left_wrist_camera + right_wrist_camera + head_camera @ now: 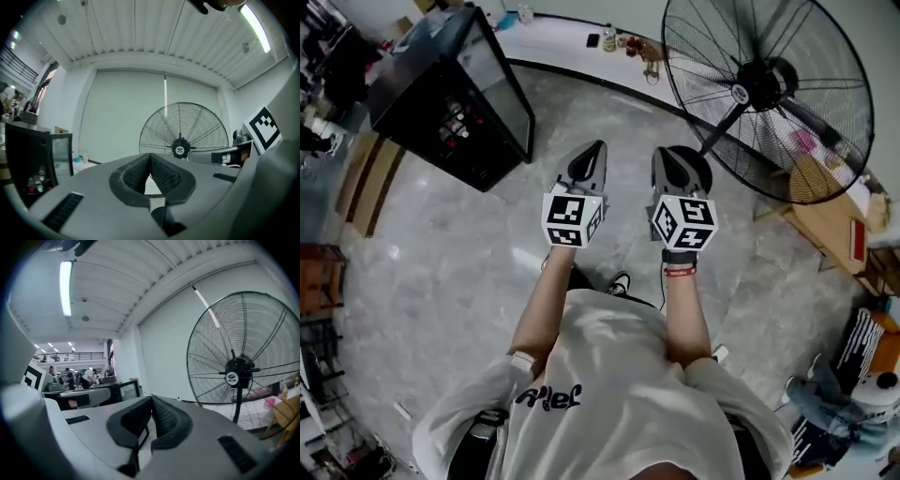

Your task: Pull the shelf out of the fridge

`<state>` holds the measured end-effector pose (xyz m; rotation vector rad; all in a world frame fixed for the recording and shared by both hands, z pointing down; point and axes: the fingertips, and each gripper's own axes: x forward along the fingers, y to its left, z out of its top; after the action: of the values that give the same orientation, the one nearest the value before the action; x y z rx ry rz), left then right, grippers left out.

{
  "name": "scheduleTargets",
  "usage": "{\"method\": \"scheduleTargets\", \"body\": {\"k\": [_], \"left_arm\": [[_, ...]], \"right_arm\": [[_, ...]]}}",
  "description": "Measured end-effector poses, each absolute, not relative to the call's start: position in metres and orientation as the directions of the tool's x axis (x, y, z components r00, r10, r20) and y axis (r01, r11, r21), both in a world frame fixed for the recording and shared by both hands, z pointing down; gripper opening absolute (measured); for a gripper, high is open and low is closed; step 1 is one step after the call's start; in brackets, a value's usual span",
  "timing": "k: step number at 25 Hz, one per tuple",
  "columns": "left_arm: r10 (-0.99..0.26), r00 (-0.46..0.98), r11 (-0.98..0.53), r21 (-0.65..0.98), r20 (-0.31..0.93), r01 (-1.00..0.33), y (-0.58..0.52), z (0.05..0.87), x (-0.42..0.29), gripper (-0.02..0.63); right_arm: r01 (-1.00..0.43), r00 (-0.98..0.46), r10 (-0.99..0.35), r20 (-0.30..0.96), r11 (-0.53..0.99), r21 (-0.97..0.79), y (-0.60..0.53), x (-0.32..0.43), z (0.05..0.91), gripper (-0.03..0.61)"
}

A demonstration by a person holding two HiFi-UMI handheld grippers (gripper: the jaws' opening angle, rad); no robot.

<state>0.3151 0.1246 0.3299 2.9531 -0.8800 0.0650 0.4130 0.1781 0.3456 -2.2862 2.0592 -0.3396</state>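
Observation:
A small black fridge [455, 89] with a glass door stands on the floor at the far left; red items show through the glass, and I cannot make out a shelf. It also shows at the left edge of the left gripper view as the fridge [28, 159]. Both grippers are held side by side in the air, pointing forward, well short of the fridge and to its right. My left gripper [598, 147] is shut with nothing in it, its tips touching [150, 155]. My right gripper [662, 155] is also shut and empty [151, 398].
A large black floor fan [764, 84] stands close ahead on the right, its base near the right gripper. A white ledge [562, 42] with small items runs along the back wall. Wooden furniture [830, 225] is at the right, and racks [319, 319] at the left.

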Motion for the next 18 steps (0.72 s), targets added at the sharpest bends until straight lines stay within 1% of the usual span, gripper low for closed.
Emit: {"method": "scheduleTargets", "body": {"k": [4,10,18], "left_arm": [[-0.655,0.752,-0.752,0.038,0.077,-0.659,0.093,0.335,0.249,0.017],[-0.765,0.639,-0.636,0.059,0.080,-0.770,0.059,0.341,0.152,0.017],[-0.843,0.529,-0.525,0.060,0.103,-0.849,0.033,0.355,0.046,0.017]], "right_arm": [[-0.983,-0.078,-0.987,0.139,0.053,-0.177,0.130,0.345,0.348,0.014],[-0.955,-0.252,-0.956,0.148,0.221,-0.197,0.081,0.247,0.351,0.014],[-0.911,-0.400,-0.897,0.187,0.366,-0.190,0.039,0.131,0.365,0.015]]}}
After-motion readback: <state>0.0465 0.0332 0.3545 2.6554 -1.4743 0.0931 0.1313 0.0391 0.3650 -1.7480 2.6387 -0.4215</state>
